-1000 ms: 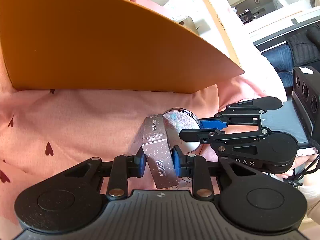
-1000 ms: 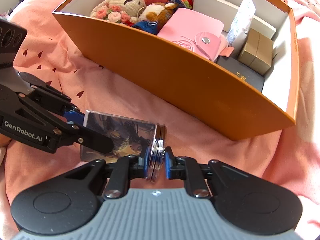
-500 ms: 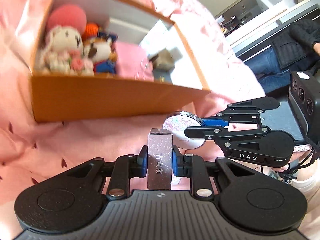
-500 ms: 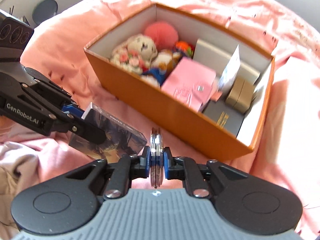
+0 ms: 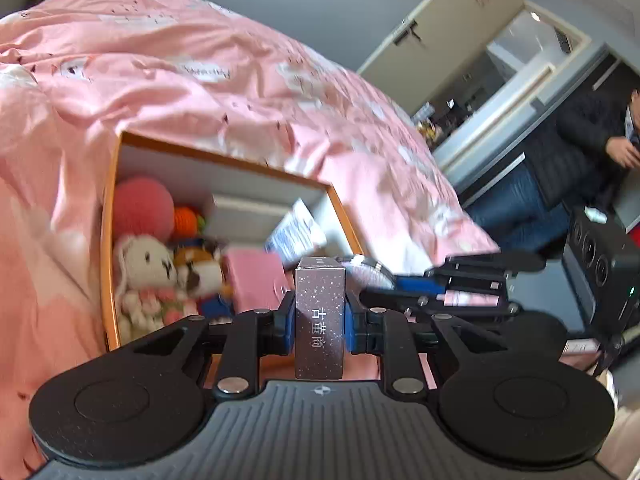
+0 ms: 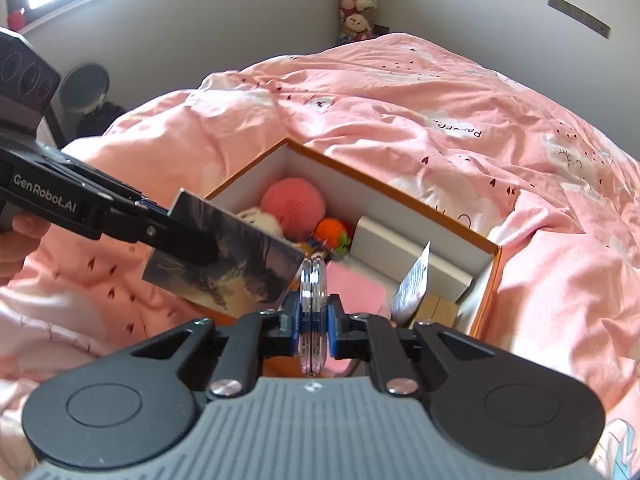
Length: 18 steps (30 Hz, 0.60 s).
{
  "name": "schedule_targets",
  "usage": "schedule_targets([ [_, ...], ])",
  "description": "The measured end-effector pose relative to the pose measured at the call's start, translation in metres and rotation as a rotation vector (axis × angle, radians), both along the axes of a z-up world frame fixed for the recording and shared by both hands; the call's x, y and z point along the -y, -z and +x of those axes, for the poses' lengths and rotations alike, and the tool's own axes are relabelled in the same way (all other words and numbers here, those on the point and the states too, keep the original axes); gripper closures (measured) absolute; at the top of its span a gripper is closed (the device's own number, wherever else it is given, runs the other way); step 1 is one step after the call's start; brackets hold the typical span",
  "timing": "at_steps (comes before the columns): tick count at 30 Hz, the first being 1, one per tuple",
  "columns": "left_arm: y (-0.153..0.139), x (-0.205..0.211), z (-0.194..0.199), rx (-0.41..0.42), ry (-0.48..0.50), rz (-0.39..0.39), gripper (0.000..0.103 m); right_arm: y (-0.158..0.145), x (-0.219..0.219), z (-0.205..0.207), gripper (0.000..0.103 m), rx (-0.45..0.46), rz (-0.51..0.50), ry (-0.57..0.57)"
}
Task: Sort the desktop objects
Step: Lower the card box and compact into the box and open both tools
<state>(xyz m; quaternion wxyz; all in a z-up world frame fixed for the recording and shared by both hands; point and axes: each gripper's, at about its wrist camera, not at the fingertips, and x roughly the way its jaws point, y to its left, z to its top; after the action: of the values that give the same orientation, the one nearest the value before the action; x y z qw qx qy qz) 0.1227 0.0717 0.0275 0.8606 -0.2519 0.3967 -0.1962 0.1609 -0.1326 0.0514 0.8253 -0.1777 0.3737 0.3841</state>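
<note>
My left gripper (image 5: 319, 320) is shut on a flat picture box (image 5: 319, 320) with a speckled mauve edge, held upright above the near side of the orange box (image 5: 105, 264). In the right wrist view that picture box (image 6: 236, 268) shows its dark printed face, with the left gripper's fingers (image 6: 176, 238) clamped on it. My right gripper (image 6: 313, 322) is shut on a round clear compact (image 6: 313, 292), held on edge. From the left wrist view the compact (image 5: 370, 270) sits just right of the picture box, pinched by the right gripper (image 5: 404, 284).
The orange box (image 6: 400, 190) lies on a pink duvet (image 6: 480, 120) and holds a crocheted rabbit (image 5: 144, 272), a pink pompom (image 6: 294, 206), a pink wallet (image 5: 256, 280), white and tan small boxes. A seated person (image 5: 580, 152) is at the far right.
Both grippers have risen from the duvet with their objects and tilted up. The box's inside and the room beyond have come into view.
</note>
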Motion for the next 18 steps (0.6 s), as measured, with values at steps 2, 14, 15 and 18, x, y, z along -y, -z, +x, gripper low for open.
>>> schedule_targets([
  [2,0.005,-0.006,0.016,-0.005,-0.044,-0.023,0.077,0.005,-0.005,0.014,0.089,-0.012,0.015,0.022],
  [14,0.066,-0.030,0.100,-0.140,-0.099,-0.082,0.077,0.049,-0.051,0.079,0.089,0.102,-0.106,-0.047],
  [15,0.071,-0.033,0.105,-0.157,-0.095,-0.087,0.077,0.053,-0.054,0.083,0.089,0.103,-0.119,-0.057],
  [18,0.082,-0.039,0.119,-0.194,-0.075,-0.101,0.077,0.067,-0.062,0.092,0.089,0.117,-0.166,-0.089],
])
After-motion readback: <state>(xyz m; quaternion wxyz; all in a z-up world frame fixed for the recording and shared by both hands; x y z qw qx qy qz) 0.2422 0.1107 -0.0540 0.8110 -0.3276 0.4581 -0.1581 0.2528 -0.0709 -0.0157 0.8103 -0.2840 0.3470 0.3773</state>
